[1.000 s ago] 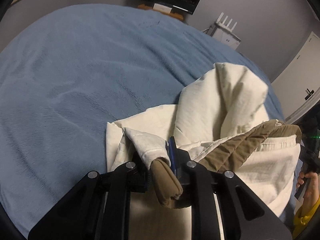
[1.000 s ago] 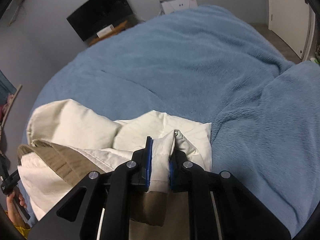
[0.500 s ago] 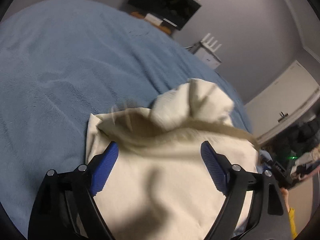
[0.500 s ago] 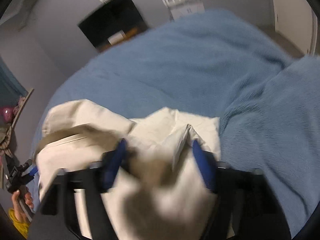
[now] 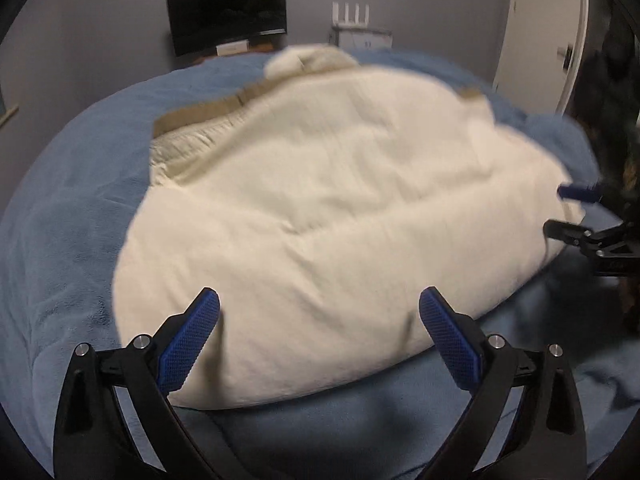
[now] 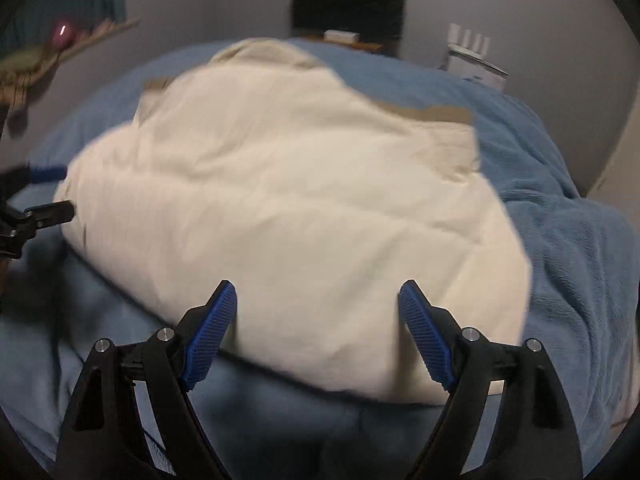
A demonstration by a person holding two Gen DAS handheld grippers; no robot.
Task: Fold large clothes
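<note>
A large cream padded garment (image 5: pixel 320 208) with tan trim (image 5: pixel 200 114) lies folded in a puffy mound on the blue blanket (image 5: pixel 72 232). It also shows in the right wrist view (image 6: pixel 288 200). My left gripper (image 5: pixel 319 320) is open and empty, just in front of the garment's near edge. My right gripper (image 6: pixel 317 312) is open and empty, also at the near edge. The right gripper shows at the right edge of the left wrist view (image 5: pixel 572 216); the left gripper shows at the left edge of the right wrist view (image 6: pixel 48 192).
The blue blanket (image 6: pixel 568 240) covers the whole bed. A dark monitor (image 5: pixel 228 16) and a white router (image 5: pixel 352 12) stand by the grey far wall. A white door (image 5: pixel 536 32) is at the right. A shelf with small items (image 6: pixel 60 48) is at the left.
Both grippers were shut on the garment's folded corners, then opened and let go. The garment dropped onto the bed and both grippers pulled back from it.
</note>
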